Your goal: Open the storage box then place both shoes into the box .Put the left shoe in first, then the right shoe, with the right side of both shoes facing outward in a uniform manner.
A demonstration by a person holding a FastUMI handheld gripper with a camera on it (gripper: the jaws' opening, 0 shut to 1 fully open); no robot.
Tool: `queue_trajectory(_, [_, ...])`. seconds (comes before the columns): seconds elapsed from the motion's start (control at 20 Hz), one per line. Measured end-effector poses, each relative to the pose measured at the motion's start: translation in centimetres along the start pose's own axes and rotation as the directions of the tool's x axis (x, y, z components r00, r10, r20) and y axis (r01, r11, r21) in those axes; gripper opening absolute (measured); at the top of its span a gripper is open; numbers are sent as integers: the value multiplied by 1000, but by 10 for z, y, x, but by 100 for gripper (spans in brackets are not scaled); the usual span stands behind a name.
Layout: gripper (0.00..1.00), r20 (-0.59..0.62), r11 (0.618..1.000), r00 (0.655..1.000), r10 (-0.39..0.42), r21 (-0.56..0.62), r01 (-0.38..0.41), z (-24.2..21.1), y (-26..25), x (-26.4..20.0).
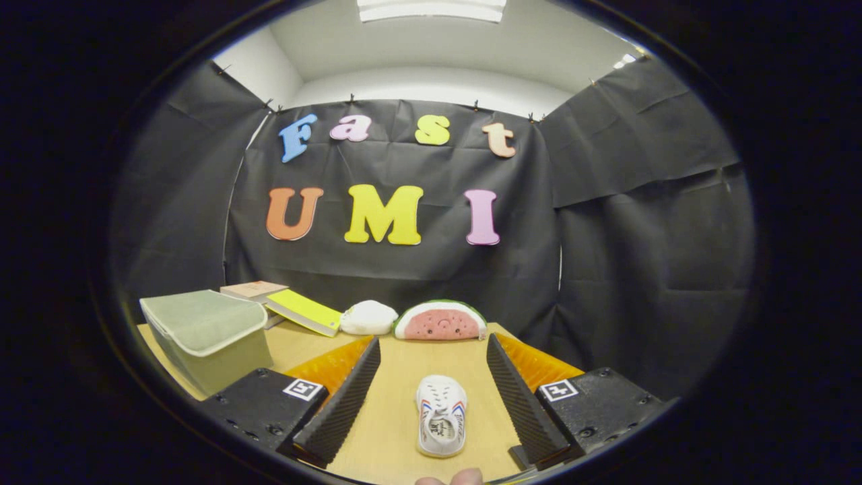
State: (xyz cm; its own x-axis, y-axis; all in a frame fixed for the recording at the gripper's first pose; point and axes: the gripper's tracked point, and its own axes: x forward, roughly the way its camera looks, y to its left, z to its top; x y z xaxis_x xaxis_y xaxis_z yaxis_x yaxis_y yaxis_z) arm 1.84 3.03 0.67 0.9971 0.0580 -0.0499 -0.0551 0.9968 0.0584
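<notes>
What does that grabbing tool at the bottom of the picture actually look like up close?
The gripper has two long wedge-shaped fingers with ridged, ribbed inner faces. Each is mounted on a dark, flat block with screws, and each block carries a small square black-and-white marker, like a coarse code tag. Orange panels run along the fingers' outer sides. Two fingertips of the person peek in below.

Light wooden table [397, 377] here, pretty busy. One white shoe [441, 415] sits on it dead centre, toe pointing to 12 o'clock. Farther back at 12 there's a watermelon-slice plush [440, 321], with a white shoe-like lump [368, 317] at about 11. Storage box [207, 337] is over at 9–10 o'clock, books [289, 303] behind it, one with a yellow cover.
</notes>
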Motion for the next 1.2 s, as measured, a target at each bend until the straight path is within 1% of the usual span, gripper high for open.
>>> queue_trajectory(0.15, [100, -11, 1000, 1000, 26, 4, -25, 1, 12, 2])
queue_trajectory(0.35, [100, -17, 991, 994, 106, 81, -104, 6, 34, 6])
queue_trajectory(0.5, [100, -22, 987, 988, 152, 63, -151, 12, 52, 9])
queue_trajectory(0.6, [100, -17, 973, 975, 221, 73, -219, 17, 77, 10])
queue_trajectory(0.65, [100, -24, 956, 960, 280, 95, -277, 17, 96, 13])
queue_trajectory(0.7, [100, -32, 938, 944, 330, 120, -324, 17, 112, 12])
queue_trajectory(0.8, [100, -53, 893, 901, 430, 171, -416, 16, 143, 15])
queue_trajectory(0.9, [100, -82, 839, 847, 525, 221, -498, 12, 173, 18])
queue_trajectory(0.95, [100, -102, 808, 815, 570, 252, -533, 5, 188, 19])
queue_trajectory(1.05, [100, -148, 731, 732, 665, 331, -597, -9, 217, 21])
queue_trajectory(1.2, [100, -206, 635, 620, 757, 458, -623, -32, 246, 25])
